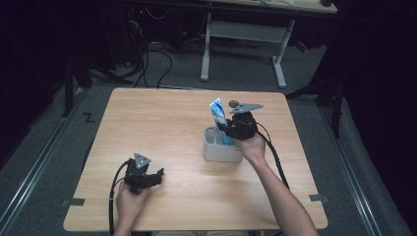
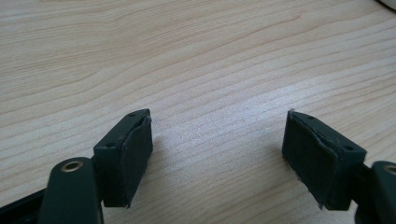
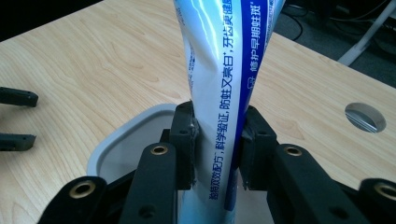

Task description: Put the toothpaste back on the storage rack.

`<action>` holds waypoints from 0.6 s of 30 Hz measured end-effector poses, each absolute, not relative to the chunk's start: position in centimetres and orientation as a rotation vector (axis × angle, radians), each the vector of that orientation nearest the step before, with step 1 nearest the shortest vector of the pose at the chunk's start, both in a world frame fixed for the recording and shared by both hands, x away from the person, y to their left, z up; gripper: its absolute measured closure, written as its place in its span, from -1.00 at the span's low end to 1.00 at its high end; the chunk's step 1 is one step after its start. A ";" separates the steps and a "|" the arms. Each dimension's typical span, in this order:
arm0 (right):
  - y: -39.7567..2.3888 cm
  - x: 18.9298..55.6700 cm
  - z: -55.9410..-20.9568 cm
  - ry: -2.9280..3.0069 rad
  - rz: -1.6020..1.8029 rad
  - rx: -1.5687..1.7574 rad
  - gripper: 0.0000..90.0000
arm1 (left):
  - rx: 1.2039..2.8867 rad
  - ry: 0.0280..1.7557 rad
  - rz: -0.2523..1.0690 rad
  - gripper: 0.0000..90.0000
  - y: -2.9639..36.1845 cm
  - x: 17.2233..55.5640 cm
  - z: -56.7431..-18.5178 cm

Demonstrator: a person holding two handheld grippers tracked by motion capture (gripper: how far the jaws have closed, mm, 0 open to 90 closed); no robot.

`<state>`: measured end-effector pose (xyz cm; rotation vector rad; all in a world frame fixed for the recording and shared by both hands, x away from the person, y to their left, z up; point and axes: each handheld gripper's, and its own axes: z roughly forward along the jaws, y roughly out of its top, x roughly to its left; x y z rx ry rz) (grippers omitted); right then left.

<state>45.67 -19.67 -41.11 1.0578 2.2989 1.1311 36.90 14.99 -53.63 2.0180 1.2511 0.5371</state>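
One tube (image 3: 224, 93) is sitting clamped in your right gripper (image 3: 217, 144) over the holder (image 1: 221, 150); you're lowering it inside next, left gripper (image 2: 217, 154) resting wide open, empty.

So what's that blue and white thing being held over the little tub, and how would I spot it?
Look at the wooden table, then at the grey tub right of its middle. The toothpaste tube stands upright in that tub, clamped by the right gripper. It is the only glossy white thing with a blue stripe and printed writing.

Wood table (image 1: 172, 128) w/ grey holder (image 1: 222, 151)
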 end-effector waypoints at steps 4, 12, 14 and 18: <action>-19.9 45.6 -41.2 2.296 1.142 1.062 0.57 | 2.019 1.251 0.538 -0.45 15.0 36.9 -53.6; -20.0 45.3 -41.6 2.312 1.137 1.067 0.56 | 2.019 1.250 0.538 -0.45 15.0 36.9 -53.6; -19.8 45.2 -41.7 2.321 1.132 1.065 0.56 | 2.018 1.250 0.538 -0.45 15.0 36.9 -53.6; -19.7 45.2 -41.9 2.329 1.134 1.064 0.56 | 2.018 1.250 0.538 -0.45 15.0 36.9 -53.6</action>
